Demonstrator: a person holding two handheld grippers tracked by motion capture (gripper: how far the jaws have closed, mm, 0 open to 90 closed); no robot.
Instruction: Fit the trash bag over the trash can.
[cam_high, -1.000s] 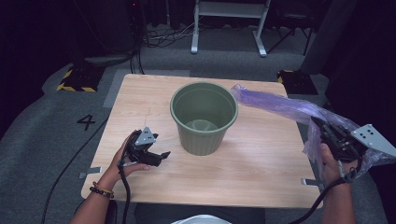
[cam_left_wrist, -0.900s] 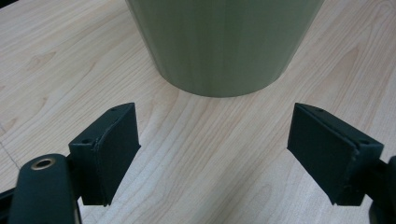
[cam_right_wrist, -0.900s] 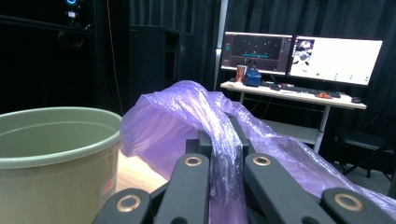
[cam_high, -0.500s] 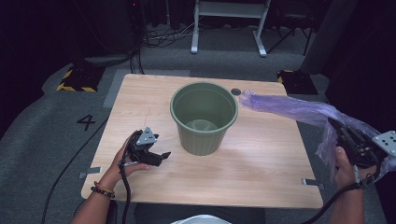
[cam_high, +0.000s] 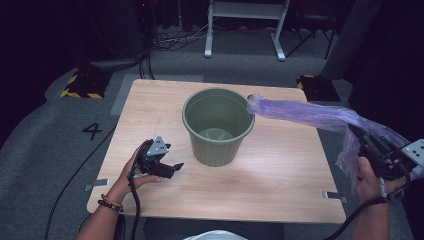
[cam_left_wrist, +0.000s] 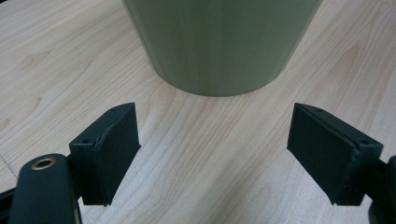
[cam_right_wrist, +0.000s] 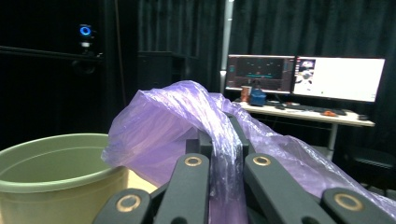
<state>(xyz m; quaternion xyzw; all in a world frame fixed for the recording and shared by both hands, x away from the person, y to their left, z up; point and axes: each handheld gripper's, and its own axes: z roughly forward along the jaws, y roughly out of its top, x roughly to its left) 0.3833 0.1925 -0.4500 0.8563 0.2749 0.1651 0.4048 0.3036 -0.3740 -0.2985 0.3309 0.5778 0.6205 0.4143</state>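
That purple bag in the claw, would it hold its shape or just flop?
Probably floppy: the purple bag drapes and bunches where the right claw pinches it. Likely very light, since the thin film is see-through. It may snag on the green bin rim it touches.

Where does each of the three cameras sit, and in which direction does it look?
High view: above the person's side, looking forward and down on the table; both forearms enter below.
Left gripper view: on the left hand-held gripper, low over the wood, facing the green bin; its open jaws show.
Right gripper view: on the right hand-held gripper, facing the bin rim and monitors; its jaws pinch the purple bag.
All three views share the bin.
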